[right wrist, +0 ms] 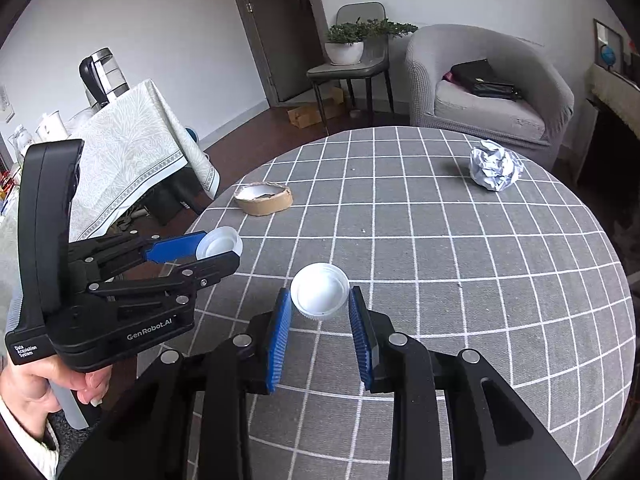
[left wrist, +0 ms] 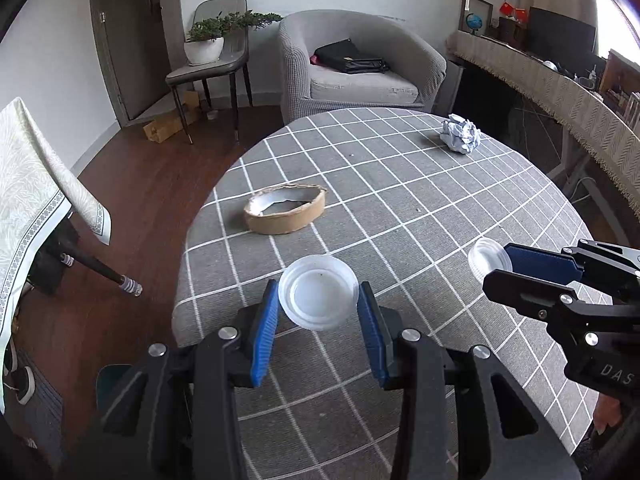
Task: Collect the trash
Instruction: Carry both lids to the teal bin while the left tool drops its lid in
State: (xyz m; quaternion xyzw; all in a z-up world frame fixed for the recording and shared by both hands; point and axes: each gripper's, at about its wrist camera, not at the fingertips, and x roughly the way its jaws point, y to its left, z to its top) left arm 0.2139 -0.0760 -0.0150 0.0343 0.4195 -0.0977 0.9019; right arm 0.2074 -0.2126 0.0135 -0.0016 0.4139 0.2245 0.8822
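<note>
My left gripper (left wrist: pixel 319 298) is shut on a translucent plastic lid (left wrist: pixel 318 292), held above the round table; it also shows in the right wrist view (right wrist: pixel 219 247). My right gripper (right wrist: pixel 320 294) is shut on a white plastic cap (right wrist: pixel 320 290), which also shows in the left wrist view (left wrist: pixel 489 258). A torn cardboard tape ring (left wrist: pixel 285 209) lies on the table's left side. A crumpled paper ball (left wrist: pixel 460 133) lies at the far right of the table.
The round table has a grey checked cloth (left wrist: pixel 400 200). Beyond it stand a grey armchair (left wrist: pixel 360 64) with a black bag and a chair with a potted plant (left wrist: pixel 204 40). A cloth-covered table (right wrist: pixel 128 144) is at the left.
</note>
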